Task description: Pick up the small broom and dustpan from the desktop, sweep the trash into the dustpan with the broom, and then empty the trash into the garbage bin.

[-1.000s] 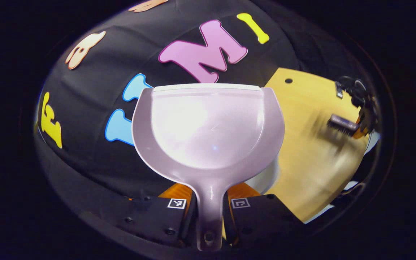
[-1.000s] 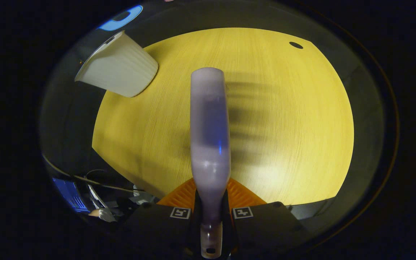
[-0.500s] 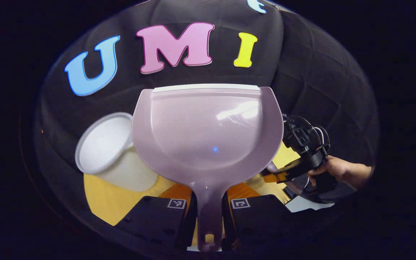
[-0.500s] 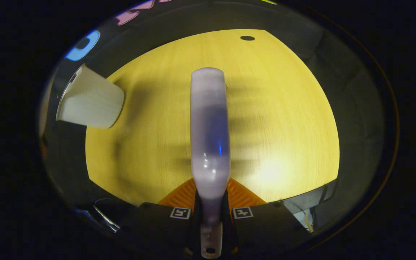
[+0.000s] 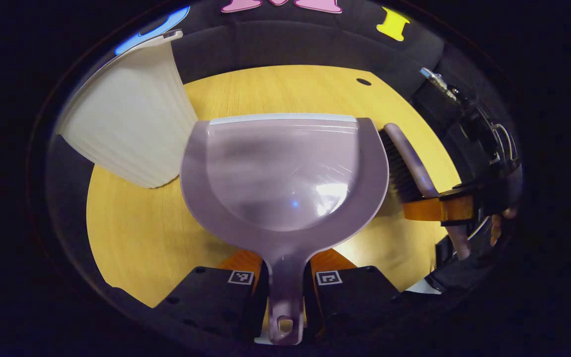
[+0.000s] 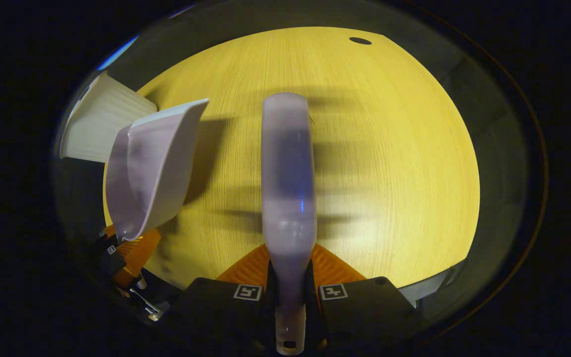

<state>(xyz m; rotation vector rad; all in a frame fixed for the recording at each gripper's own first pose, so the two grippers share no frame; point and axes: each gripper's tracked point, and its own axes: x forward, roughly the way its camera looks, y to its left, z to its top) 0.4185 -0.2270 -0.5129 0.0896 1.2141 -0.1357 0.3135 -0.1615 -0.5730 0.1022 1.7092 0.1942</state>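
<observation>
Over the surface: both tools hang in the air above the yellow wooden surface (image 6: 389, 163), which looks bare of trash, so I judge the sweeping done.
Garbage bin: white ribbed garbage bin (image 5: 127, 124) stands at the surface's far left edge, just beside the pan's left rim; tipping there needs only a short swing.
Dustpan: lilac dustpan (image 5: 285, 173) held level by its handle, lip forward; pan looks empty.
Broom: small broom (image 6: 288, 178) just right of the pan, bristles toward it.
Left tongs (image 5: 285, 282): clamped on the dustpan handle.
Right tongs (image 6: 289, 292): clamped on the broom handle.
Open room: wide bare wood to the right.
</observation>
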